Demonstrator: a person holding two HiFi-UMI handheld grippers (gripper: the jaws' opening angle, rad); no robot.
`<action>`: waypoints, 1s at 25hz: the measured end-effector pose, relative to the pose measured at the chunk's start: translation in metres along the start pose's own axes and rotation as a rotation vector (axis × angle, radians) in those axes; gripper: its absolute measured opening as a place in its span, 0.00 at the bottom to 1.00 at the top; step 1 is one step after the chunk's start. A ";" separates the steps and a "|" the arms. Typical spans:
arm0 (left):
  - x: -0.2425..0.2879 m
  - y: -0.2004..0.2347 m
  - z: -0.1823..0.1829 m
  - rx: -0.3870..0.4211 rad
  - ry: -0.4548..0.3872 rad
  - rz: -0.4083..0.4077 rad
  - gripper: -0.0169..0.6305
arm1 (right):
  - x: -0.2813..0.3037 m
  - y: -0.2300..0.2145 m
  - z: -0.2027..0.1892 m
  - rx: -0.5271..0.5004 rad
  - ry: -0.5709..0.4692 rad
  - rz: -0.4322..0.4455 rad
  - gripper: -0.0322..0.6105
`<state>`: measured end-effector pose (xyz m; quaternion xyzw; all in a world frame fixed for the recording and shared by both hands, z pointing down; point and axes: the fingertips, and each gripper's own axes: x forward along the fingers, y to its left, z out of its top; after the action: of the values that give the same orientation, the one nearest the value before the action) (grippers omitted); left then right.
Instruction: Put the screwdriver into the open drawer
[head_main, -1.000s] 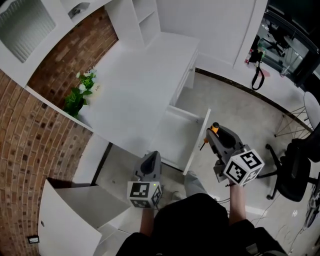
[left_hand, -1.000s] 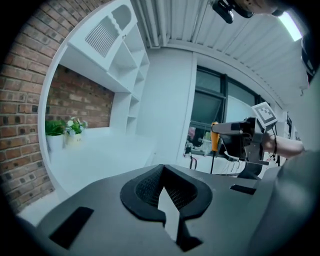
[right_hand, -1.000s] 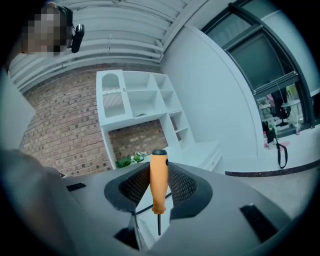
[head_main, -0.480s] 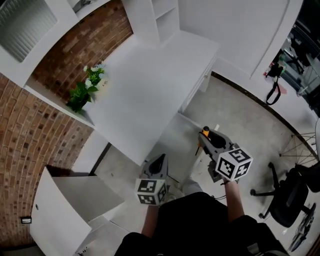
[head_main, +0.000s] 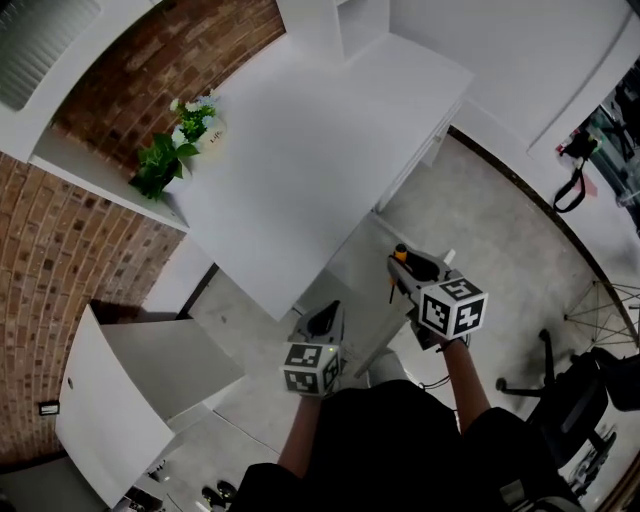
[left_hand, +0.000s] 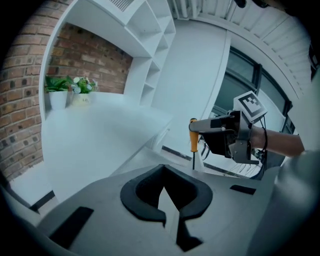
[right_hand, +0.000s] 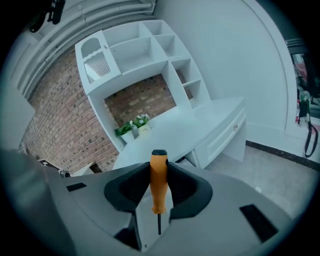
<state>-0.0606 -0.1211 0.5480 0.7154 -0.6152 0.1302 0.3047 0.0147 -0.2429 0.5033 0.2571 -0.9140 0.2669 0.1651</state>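
- My right tool (right_hand: 159, 187) clamps the orange-handled screwdriver (right_hand: 159, 177), its shaft pointing down, near the white bench (head_main: 300, 150).
- My left tool (left_hand: 165, 192) has its tips together, holding nothing.

Showing no readable words, numbers or brand names anywhere. Bearing only black-and-white square patterns, no letters, on the marker cube (head_main: 310, 368) of the left gripper (head_main: 326, 316) and the marker cube (head_main: 452, 308) of the right gripper (head_main: 402, 262). Carrying a faint dark mark on the white plant pot (head_main: 213, 133), too small for reading.
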 end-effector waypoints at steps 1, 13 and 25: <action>0.005 0.001 -0.005 -0.005 0.016 -0.004 0.04 | 0.008 -0.003 -0.007 0.008 0.021 -0.003 0.23; 0.066 0.022 -0.056 -0.069 0.160 -0.052 0.04 | 0.093 -0.026 -0.068 0.003 0.258 -0.022 0.23; 0.096 0.031 -0.086 -0.099 0.260 -0.070 0.04 | 0.144 -0.036 -0.121 -0.188 0.503 0.005 0.23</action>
<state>-0.0544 -0.1488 0.6773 0.6976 -0.5509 0.1804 0.4211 -0.0627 -0.2544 0.6784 0.1639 -0.8656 0.2367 0.4096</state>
